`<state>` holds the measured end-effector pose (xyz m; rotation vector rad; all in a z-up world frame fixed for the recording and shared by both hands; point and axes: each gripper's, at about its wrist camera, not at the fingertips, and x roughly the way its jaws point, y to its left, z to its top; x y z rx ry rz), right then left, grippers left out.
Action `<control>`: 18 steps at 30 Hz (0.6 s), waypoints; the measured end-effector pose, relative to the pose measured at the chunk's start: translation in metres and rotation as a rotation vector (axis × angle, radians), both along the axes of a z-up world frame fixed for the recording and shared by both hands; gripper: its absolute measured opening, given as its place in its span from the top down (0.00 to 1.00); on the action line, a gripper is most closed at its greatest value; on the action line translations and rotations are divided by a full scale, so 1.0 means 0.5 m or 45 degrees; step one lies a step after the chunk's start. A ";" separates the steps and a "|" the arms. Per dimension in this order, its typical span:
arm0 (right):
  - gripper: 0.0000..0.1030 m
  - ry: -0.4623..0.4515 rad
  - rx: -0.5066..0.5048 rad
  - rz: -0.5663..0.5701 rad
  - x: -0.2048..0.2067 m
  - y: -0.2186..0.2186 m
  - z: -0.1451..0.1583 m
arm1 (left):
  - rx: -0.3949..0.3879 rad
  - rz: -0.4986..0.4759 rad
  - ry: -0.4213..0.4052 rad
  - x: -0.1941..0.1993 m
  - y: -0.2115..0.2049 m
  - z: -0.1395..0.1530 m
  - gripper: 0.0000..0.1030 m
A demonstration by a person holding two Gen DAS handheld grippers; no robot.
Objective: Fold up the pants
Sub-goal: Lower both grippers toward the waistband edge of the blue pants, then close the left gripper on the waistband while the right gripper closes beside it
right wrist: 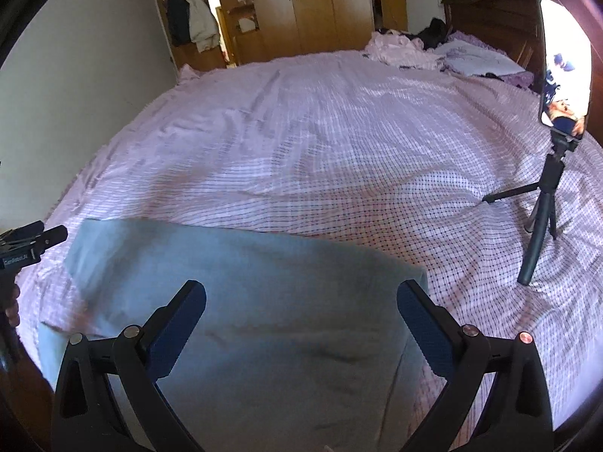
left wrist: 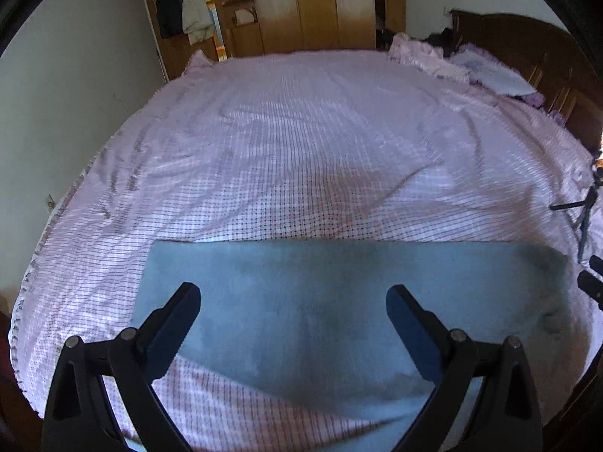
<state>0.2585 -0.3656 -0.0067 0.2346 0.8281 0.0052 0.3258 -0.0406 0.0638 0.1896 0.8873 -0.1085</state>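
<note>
Grey-blue pants (left wrist: 339, 301) lie flat on the checked pink bedspread (left wrist: 301, 132), folded into a broad band with a straight far edge. My left gripper (left wrist: 294, 297) hovers over the band's middle, open, with nothing between its fingers. In the right wrist view the pants (right wrist: 264, 293) spread from lower left to centre, their right edge near the right fingertip (right wrist: 410, 293). My right gripper (right wrist: 301, 295) is open above the cloth and holds nothing. The left gripper's tip (right wrist: 34, 241) shows at the left edge.
A phone on a small black tripod (right wrist: 542, 203) stands on the bed to the right of the pants. Crumpled bedding and pillows (right wrist: 433, 52) lie by the wooden headboard (right wrist: 497, 19). A wooden wardrobe (left wrist: 309, 3) and hanging coats (left wrist: 188, 7) stand beyond the bed.
</note>
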 end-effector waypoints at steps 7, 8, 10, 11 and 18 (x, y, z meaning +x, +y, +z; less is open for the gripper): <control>0.05 0.084 -0.040 0.002 0.080 -0.023 -0.069 | 0.017 -0.029 0.148 0.097 -0.036 -0.091 0.02; 0.05 0.103 -0.039 -0.001 0.090 -0.028 -0.081 | 0.018 -0.038 0.174 0.115 -0.042 -0.107 0.02; 0.05 0.132 -0.031 0.004 0.109 -0.033 -0.101 | 0.010 -0.053 0.209 0.136 -0.050 -0.126 0.03; 0.05 0.141 -0.032 0.011 0.117 -0.035 -0.110 | 0.011 -0.065 0.224 0.149 -0.054 -0.136 0.03; 0.05 0.188 -0.085 0.059 0.158 -0.037 -0.152 | 0.081 -0.169 0.286 0.219 -0.073 -0.199 0.03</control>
